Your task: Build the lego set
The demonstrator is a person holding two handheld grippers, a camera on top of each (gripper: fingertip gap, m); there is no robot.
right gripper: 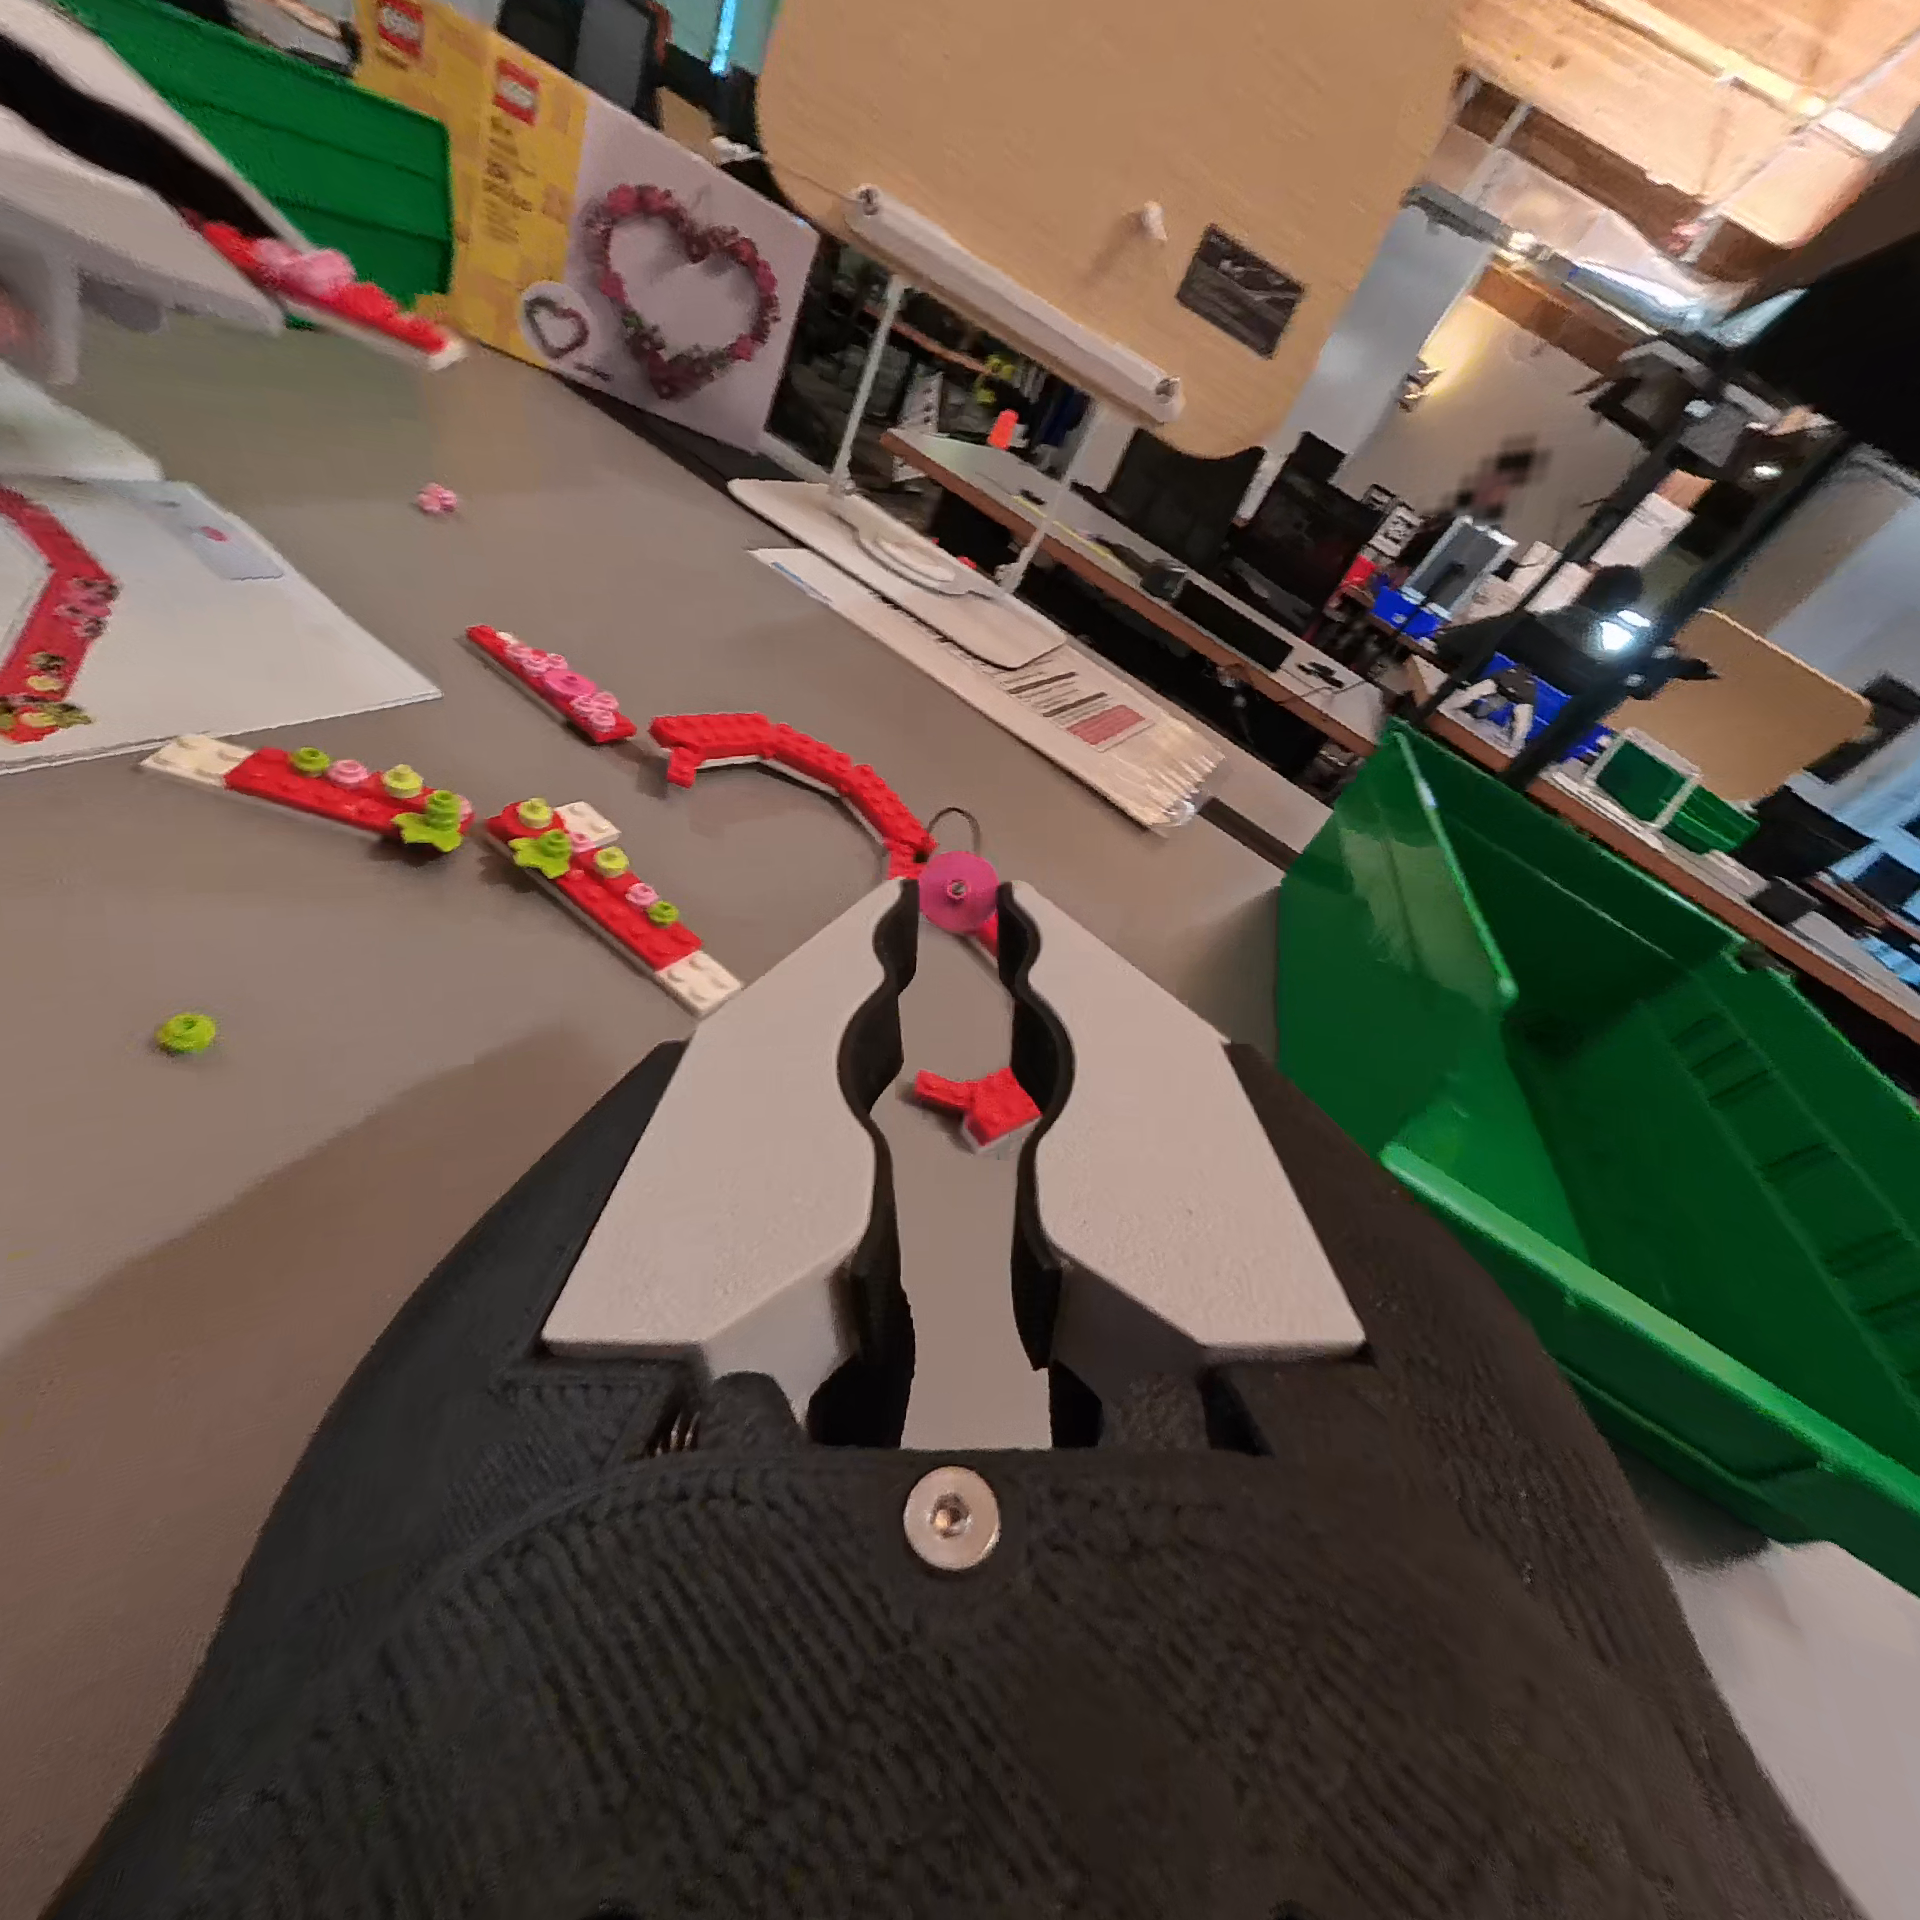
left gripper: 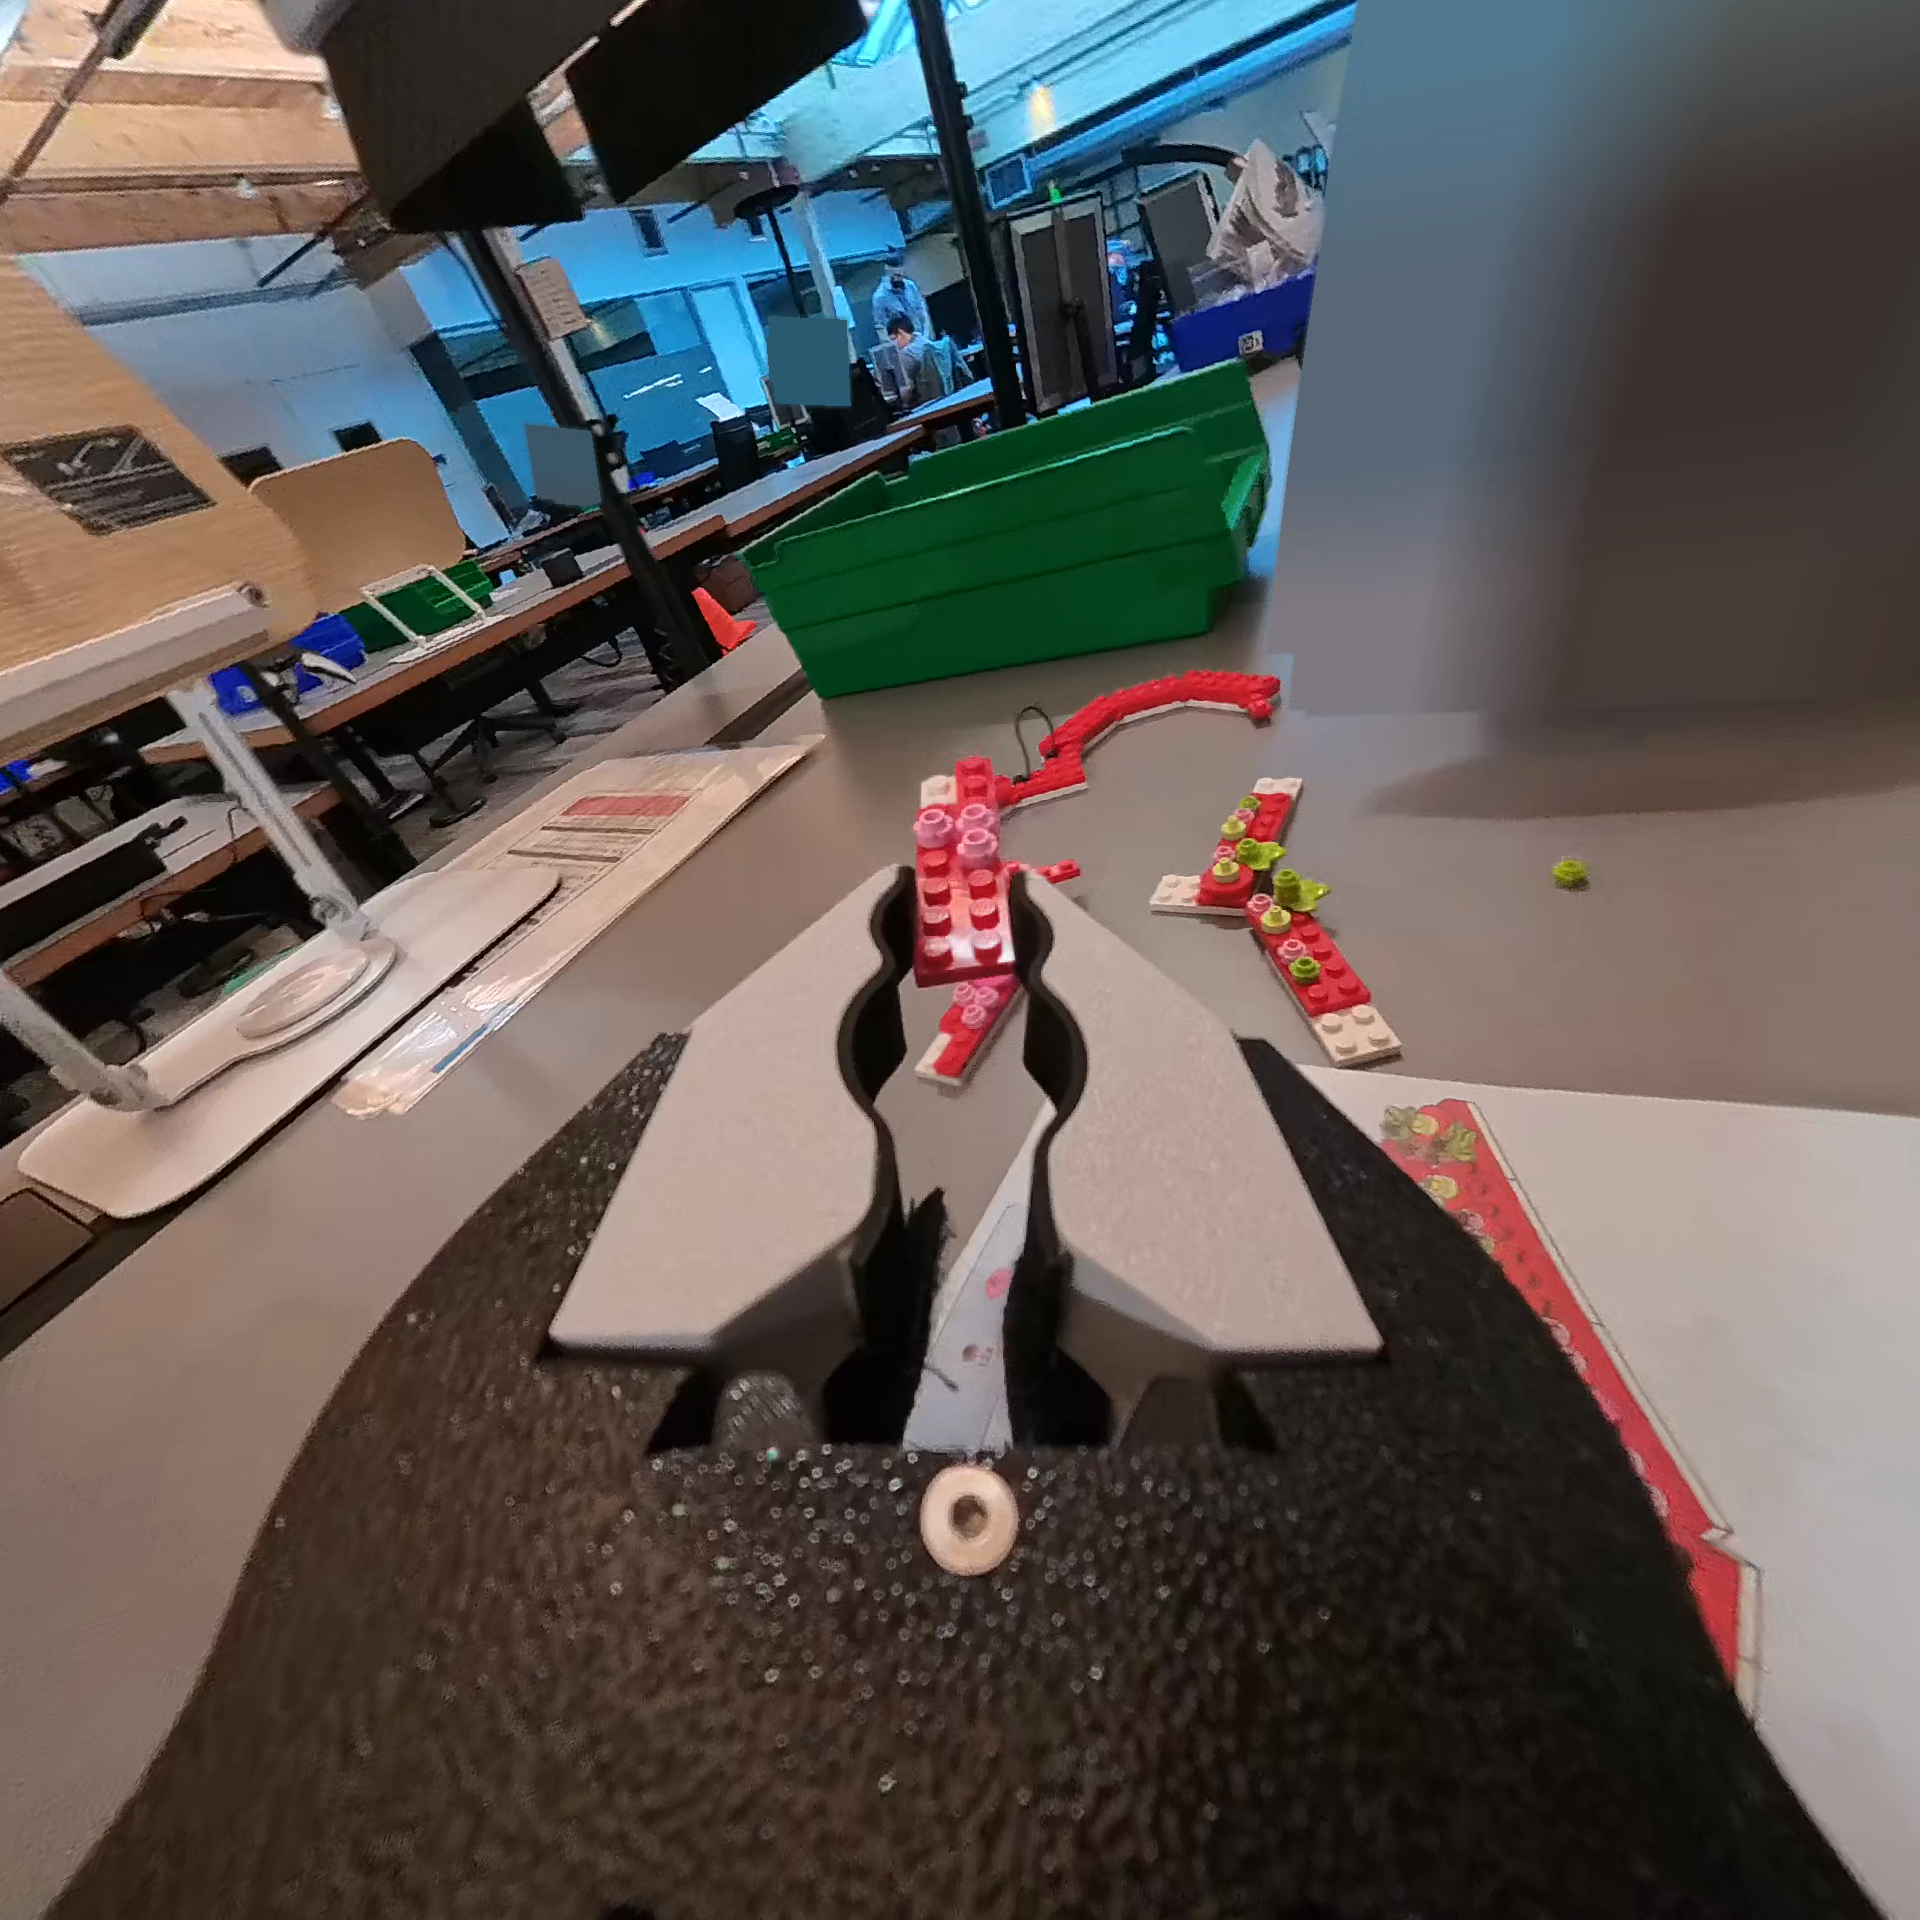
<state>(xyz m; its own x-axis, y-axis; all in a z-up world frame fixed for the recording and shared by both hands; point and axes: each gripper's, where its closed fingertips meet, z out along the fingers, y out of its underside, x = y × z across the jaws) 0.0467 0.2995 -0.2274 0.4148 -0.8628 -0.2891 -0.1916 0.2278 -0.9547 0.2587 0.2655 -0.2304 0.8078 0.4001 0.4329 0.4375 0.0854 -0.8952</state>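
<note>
Between the jaws of the right gripper (right gripper: 958,902), a small round pink piece (right gripper: 956,885) is pinched at the very tips. A red strip with pink studs (left gripper: 961,914) is clamped in the jaws of the left gripper (left gripper: 964,925) and is held up off the grey counter (left gripper: 727,935). Near the green bin (right gripper: 1558,1091), a curved red arc (right gripper: 800,758) is laid flat on the counter. Beside the arc, farther from the bin, two red strips with lime studs (right gripper: 343,795) are seen. A loose lime stud (right gripper: 185,1033) is left farther still from the bin.
</note>
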